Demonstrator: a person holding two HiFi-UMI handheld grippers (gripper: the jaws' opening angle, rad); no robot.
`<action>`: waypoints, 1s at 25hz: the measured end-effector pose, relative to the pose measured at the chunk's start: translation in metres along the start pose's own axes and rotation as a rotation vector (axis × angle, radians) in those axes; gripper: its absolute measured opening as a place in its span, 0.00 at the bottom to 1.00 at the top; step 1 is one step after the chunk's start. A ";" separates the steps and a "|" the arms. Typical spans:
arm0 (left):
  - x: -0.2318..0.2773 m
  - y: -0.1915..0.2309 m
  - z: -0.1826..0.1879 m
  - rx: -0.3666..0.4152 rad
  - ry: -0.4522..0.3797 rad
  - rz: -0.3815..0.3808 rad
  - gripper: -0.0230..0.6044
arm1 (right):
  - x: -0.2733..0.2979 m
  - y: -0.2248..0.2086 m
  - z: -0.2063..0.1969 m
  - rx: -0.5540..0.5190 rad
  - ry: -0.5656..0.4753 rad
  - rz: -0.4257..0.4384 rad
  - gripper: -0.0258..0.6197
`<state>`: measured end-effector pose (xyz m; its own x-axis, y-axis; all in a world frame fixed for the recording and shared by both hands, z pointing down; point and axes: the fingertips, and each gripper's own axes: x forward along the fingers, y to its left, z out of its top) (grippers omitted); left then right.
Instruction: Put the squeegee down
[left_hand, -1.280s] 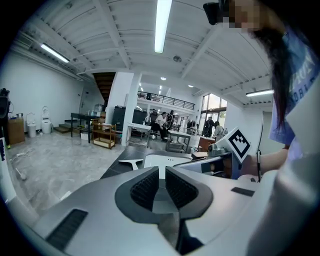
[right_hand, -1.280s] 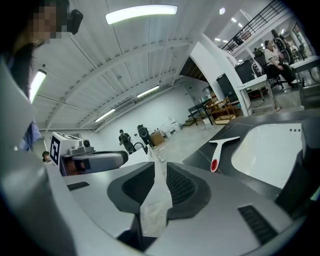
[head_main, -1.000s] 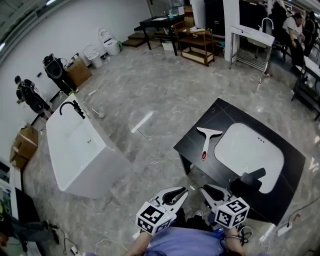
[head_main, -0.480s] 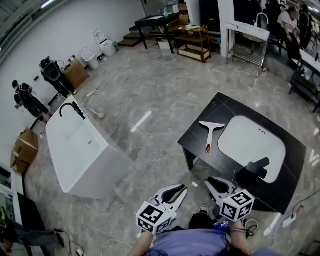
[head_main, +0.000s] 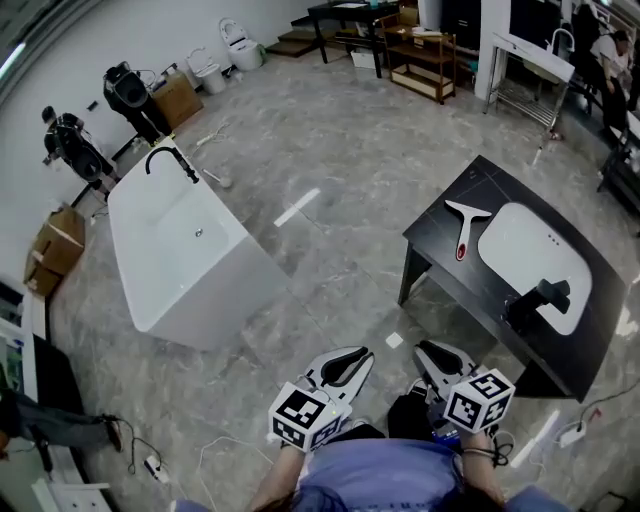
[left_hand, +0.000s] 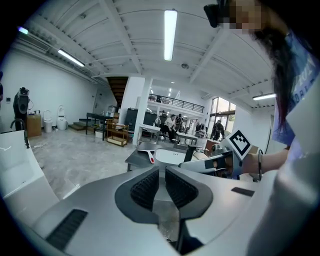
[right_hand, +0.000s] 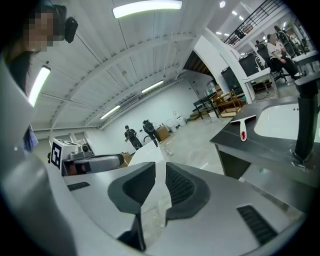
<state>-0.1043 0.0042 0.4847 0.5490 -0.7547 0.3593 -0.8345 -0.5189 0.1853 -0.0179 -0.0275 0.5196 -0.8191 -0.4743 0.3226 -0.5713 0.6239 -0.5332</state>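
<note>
One white bathtub (head_main: 190, 250) stands well ahead and left of the two grippers. One black table (head_main: 432, 240), ahead and right of them, carries one white basin (head_main: 535, 265) and one black faucet (head_main: 540, 298). The left gripper (head_main: 352, 358) and right gripper (head_main: 430, 352) sit side by side, each with jaws a narrow slit apart, gripping nothing. One squeegee (head_main: 463, 228) lies flat on the table beside the basin, well apart from both grippers.
</note>
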 end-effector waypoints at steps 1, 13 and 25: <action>-0.011 0.000 -0.002 0.000 -0.005 0.003 0.11 | 0.001 0.010 -0.005 -0.002 0.002 0.002 0.16; -0.079 -0.034 -0.037 0.021 -0.025 -0.054 0.11 | -0.034 0.073 -0.065 0.009 -0.016 -0.036 0.16; -0.100 -0.070 -0.043 0.058 -0.051 -0.114 0.11 | -0.067 0.096 -0.097 0.017 -0.004 -0.066 0.10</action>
<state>-0.1031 0.1338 0.4754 0.6429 -0.7083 0.2916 -0.7634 -0.6237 0.1681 -0.0229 0.1246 0.5230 -0.7794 -0.5165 0.3546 -0.6232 0.5808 -0.5238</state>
